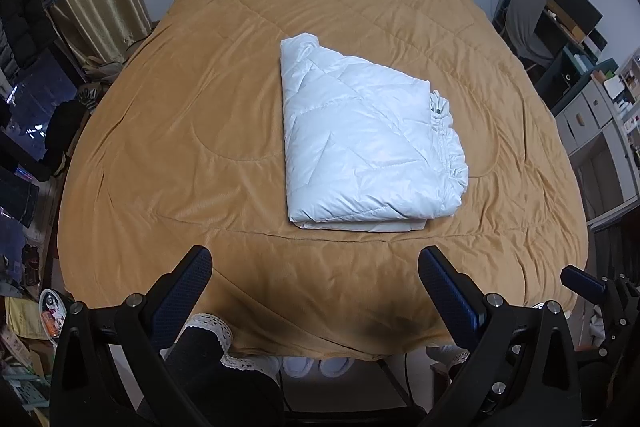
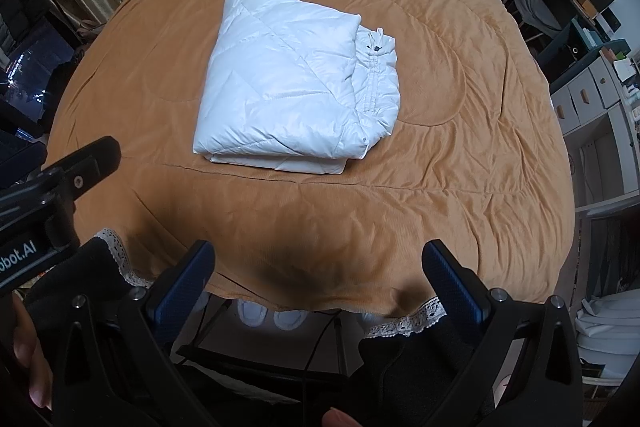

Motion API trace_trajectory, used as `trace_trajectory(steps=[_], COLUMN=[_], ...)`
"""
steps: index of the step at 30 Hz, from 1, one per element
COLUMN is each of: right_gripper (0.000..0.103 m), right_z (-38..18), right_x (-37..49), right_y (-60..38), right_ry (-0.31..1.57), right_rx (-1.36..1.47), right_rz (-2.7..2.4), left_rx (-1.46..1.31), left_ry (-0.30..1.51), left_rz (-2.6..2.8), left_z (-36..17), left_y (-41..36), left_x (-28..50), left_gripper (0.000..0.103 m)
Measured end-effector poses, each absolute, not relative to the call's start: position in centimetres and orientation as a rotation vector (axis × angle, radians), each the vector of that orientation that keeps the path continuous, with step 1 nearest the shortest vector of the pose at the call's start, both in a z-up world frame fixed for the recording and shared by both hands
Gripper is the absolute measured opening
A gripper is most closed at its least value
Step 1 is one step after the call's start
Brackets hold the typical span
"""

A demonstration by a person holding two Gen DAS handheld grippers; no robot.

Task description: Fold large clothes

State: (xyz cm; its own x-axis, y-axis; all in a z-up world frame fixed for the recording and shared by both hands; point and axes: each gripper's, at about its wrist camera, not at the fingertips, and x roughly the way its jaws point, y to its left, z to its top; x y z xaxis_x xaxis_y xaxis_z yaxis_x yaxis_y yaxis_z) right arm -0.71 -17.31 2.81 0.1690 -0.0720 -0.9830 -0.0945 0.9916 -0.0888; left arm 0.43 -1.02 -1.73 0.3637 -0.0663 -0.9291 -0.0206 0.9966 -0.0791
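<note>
From the left wrist, the left gripper [image 1: 316,275] is wide open and holds nothing. The white puffy coat [image 1: 368,139] lies folded in a neat pack on the tan blanket [image 1: 160,147], straight ahead and a bit to the right, well apart from the fingers. Its long side runs away from the gripper.

From the right wrist, the right gripper [image 2: 320,271] is wide open and empty too. Here the coat sits ahead and a bit to the left. Both grippers look about as near, and the folding looks done
</note>
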Motion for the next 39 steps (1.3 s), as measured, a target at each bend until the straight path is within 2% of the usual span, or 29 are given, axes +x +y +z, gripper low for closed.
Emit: trace_trajectory(steps=[39], right_gripper=[0.103], right_z=[2.61], right_x=[-1.09], right_y=[-17.29], right_ry=[1.408], right_rx=[-0.140], right_rz=[0.022], left_rx=[-0.075], left_ry=[1.216], left_rz=[-0.042], left_z=[-2.21], left_y=[-1.19], left_x=[0.48], left_gripper=[0.103])
